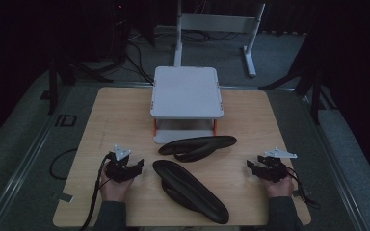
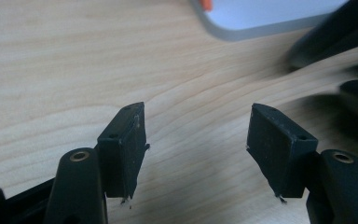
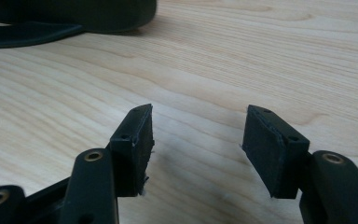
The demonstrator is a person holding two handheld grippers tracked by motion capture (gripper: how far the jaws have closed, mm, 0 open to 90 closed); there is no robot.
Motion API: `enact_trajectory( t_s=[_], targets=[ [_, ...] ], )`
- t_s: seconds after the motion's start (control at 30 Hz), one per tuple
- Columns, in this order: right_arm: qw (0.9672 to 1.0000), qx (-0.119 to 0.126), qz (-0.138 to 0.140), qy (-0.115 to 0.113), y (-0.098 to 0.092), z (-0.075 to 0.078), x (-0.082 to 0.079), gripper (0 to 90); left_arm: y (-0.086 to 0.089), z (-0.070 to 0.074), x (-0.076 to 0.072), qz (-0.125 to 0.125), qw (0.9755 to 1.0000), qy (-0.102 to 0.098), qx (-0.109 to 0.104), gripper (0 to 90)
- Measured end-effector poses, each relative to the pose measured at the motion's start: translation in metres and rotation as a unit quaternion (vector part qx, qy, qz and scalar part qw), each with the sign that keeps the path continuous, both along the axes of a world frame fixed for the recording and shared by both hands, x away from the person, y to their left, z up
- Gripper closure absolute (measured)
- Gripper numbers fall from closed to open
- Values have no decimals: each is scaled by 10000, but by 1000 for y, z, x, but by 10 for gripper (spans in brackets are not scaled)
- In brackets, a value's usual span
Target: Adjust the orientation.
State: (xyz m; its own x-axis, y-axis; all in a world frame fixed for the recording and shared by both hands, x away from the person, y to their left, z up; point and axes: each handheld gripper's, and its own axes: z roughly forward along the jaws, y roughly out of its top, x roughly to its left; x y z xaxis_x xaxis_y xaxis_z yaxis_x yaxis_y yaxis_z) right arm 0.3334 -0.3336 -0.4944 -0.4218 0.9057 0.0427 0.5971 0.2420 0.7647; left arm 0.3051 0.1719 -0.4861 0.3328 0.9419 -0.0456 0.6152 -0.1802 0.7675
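Two black slippers lie in the middle of the counter [image 1: 111,115], between your two hands. The near slipper [image 1: 190,190] lies slanted, with one end pointing to the near right edge and the other end toward the centre. The far slipper [image 1: 197,147] lies almost across, just in front of the white stand [image 1: 187,94]. The two slippers are near each other, but I cannot tell if they touch.

Your left gripper [image 1: 136,166] rests low over the counter at the left of the near slipper, just beside it and not touching it. Its jaws stand wide apart and nothing is between them. In the left gripper view the left gripper [image 2: 198,140] shows only bare wood between the pads, and dark blurred parts of the slippers are at the right edge, with a corner of the white stand at the top.

Your right gripper [image 1: 251,168] is at the right of the slippers, apart from both of them, and it points to the left, toward them. Its jaws are also apart and hold nothing. In the right gripper view the right gripper [image 3: 198,135] has bare wood between the pads, and a dark slipper lies farther off at the top left.

The white stand is at the far middle of the counter, with small orange parts under its top plate. Beyond the counter a white frame [image 1: 217,29] stands on the grey floor.
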Motion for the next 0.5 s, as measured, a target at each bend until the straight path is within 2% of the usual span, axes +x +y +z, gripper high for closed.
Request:
enact_trajectory(
  t_s=[0.07, 0.17, 0.27, 0.3, 0.5],
  targets=[
    [9999, -1, 97, -49, 3, 3, -4, 420, -1, 5, -9, -161, 9997, -179, 61, 373],
    [9998, -15, 167, -115, 8, 7, -9, 419, -3, 9, -16, -289, 9992, -250, 116, 369],
    [9995, -12, 267, -193, 12, 11, -15, 416, -5, 13, -28, -468, 9980, -389, 173, 367],
    [9993, -1, 301, -213, 14, 13, -18, 415, -7, 16, -36, -573, 9971, -458, 184, 367],
    [9979, -10, 563, -318, 25, 23, -33, 410, -12, 21, -52, -819, 9952, -509, 145, 373]
  ],
)
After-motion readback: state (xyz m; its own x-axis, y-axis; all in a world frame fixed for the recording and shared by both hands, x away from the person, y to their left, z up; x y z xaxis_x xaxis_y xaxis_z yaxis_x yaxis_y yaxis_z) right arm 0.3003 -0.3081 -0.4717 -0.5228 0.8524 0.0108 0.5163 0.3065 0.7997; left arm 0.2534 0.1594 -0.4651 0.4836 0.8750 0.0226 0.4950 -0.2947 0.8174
